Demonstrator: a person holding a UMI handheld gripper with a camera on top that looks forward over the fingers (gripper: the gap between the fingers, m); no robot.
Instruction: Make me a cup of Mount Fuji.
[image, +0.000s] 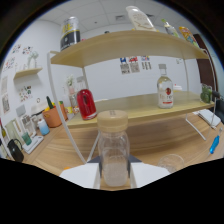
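A clear glass jar with a light wooden lid stands upright between my fingers, with a pale layer at its bottom. My gripper is shut on the jar; the white fingers press against its lower sides. Just to the right of the fingers, a clear glass cup sits on the wooden table. Beyond the jar, a two-level wooden shelf holds a red bottle on the left and a clear bottle with a white cap and red label on the right.
The top shelf carries a black and yellow can and a pale bag. A terracotta pot with pens stands at the left, with small cups near it. A blue object lies at the right, beside a green plant.
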